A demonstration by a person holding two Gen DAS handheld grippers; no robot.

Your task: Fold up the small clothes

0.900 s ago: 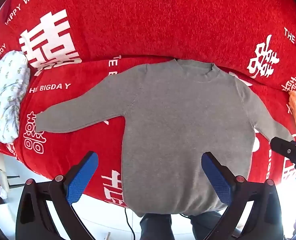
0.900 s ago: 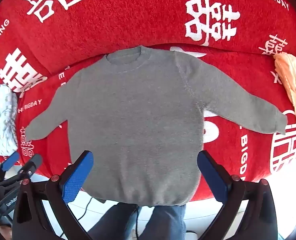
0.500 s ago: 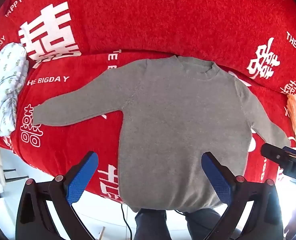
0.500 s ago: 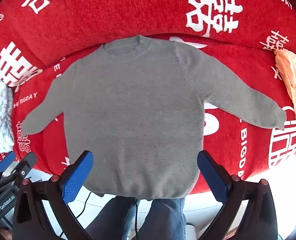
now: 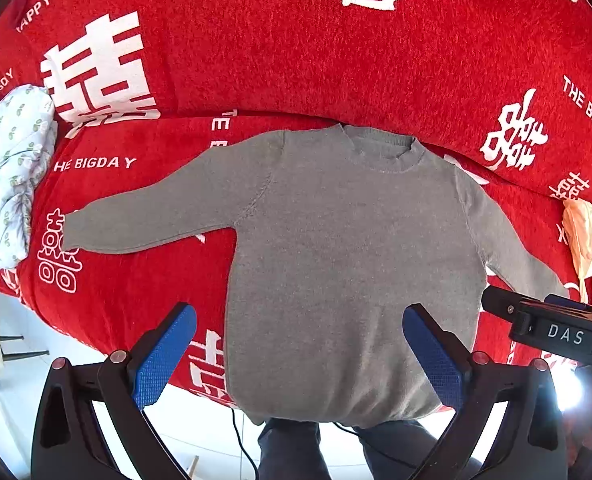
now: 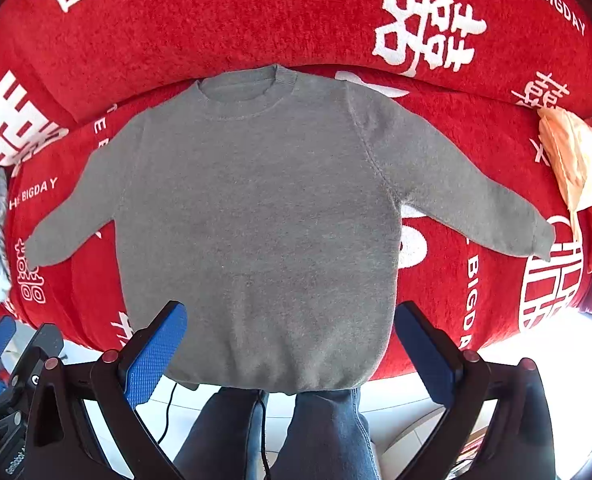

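Note:
A small grey sweater (image 5: 348, 248) (image 6: 255, 216) lies flat, face up, on a red sofa cover, neck to the back, both sleeves spread out sideways, hem hanging a little over the front edge. My left gripper (image 5: 300, 344) hovers above the hem, open, nothing between its blue pads. My right gripper (image 6: 289, 340) also hangs open over the hem, empty. In the left wrist view the right gripper's black body (image 5: 556, 328) shows at the right edge. The left gripper's blue fingertip (image 6: 1, 334) shows at the left edge of the right wrist view.
The red cover (image 5: 336, 60) with white lettering drapes seat and backrest. A white patterned garment (image 5: 7, 176) lies at the left end, a peach-coloured cloth (image 6: 572, 160) at the right end. A person's legs in jeans (image 6: 279, 432) stand at the sofa's front; a black cable hangs there.
Both views have shifted slightly, so the sweater sits a little differently in frame; the right gripper's body shows larger in the left wrist view. Both grippers stay open.

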